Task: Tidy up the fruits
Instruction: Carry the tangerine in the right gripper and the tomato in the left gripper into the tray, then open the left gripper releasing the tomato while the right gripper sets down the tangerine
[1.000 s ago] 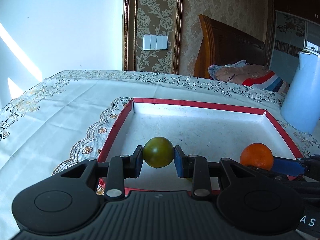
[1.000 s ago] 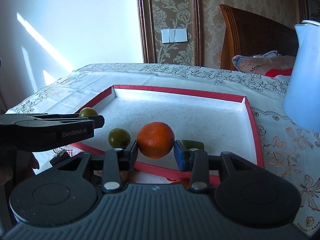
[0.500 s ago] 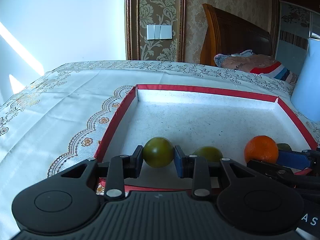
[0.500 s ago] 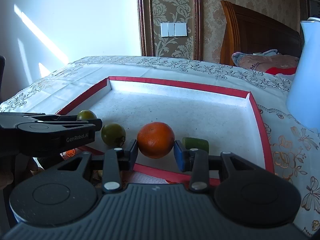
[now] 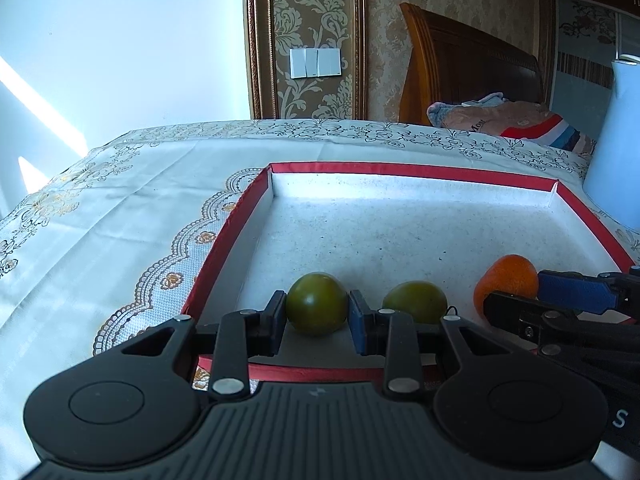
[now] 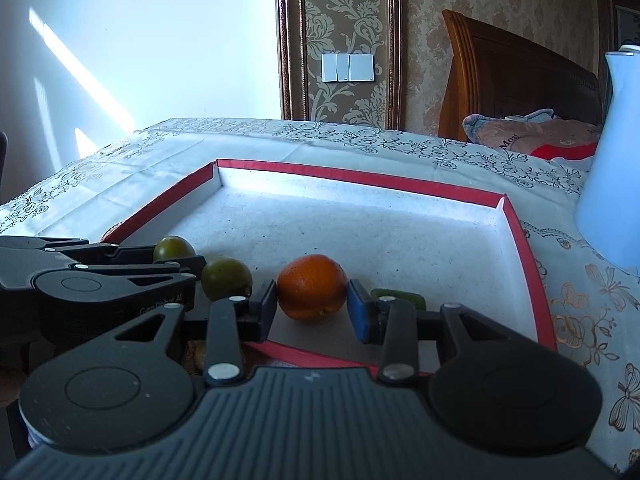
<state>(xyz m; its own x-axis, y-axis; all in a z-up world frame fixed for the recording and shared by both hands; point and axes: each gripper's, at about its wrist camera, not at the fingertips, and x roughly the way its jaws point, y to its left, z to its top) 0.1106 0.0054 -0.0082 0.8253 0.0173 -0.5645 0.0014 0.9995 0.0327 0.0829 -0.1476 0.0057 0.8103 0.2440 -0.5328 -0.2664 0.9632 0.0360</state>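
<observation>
A red-rimmed white tray lies on the tablecloth. My left gripper holds a dark green round fruit between its pads, low at the tray's near left. A second green fruit rests on the tray floor beside it. My right gripper has an orange between its pads, with a small gap at the right pad; the orange sits on the tray floor. A green piece lies behind the right finger. The held green fruit also shows in the right wrist view.
A pale blue jug stands right of the tray. The floral tablecloth spreads left and behind. A wooden headboard and folded bedding lie beyond the table.
Both grippers have lowered and moved forward into the tray with their fruits. The right pads have spread slightly off the orange, which now rests on the tray floor.
</observation>
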